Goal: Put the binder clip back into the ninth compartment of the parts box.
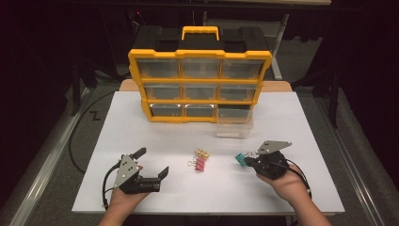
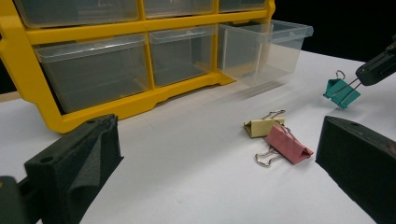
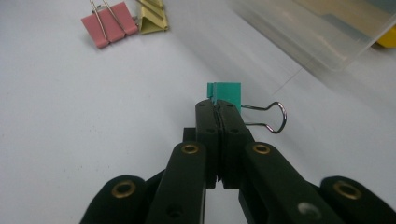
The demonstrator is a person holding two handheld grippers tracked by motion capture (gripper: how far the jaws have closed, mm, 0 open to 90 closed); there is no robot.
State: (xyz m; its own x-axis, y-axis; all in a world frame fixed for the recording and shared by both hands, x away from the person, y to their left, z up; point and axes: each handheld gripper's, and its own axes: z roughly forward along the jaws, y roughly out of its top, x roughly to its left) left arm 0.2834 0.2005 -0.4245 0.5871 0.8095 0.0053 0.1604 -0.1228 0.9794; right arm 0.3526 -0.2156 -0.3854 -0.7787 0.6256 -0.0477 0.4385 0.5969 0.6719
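Observation:
My right gripper (image 1: 248,160) (image 3: 217,105) is shut on a green binder clip (image 1: 241,158) (image 3: 225,91) by its wire handle, held just above the white table; the left gripper view shows that green clip (image 2: 342,92) at far right. A pink binder clip (image 1: 200,164) (image 2: 288,144) (image 3: 109,29) and a yellow binder clip (image 1: 203,153) (image 2: 260,127) (image 3: 153,20) lie touching at mid-table. My left gripper (image 1: 151,162) (image 2: 224,163) rests open at the front left, with nothing between its jaws.
A yellow drawer organiser (image 1: 200,84) (image 2: 140,102) stands at the back of the white table (image 1: 141,188). Its bottom-right clear drawer (image 1: 234,123) (image 2: 264,46) (image 3: 322,37) is pulled out, beyond the green clip.

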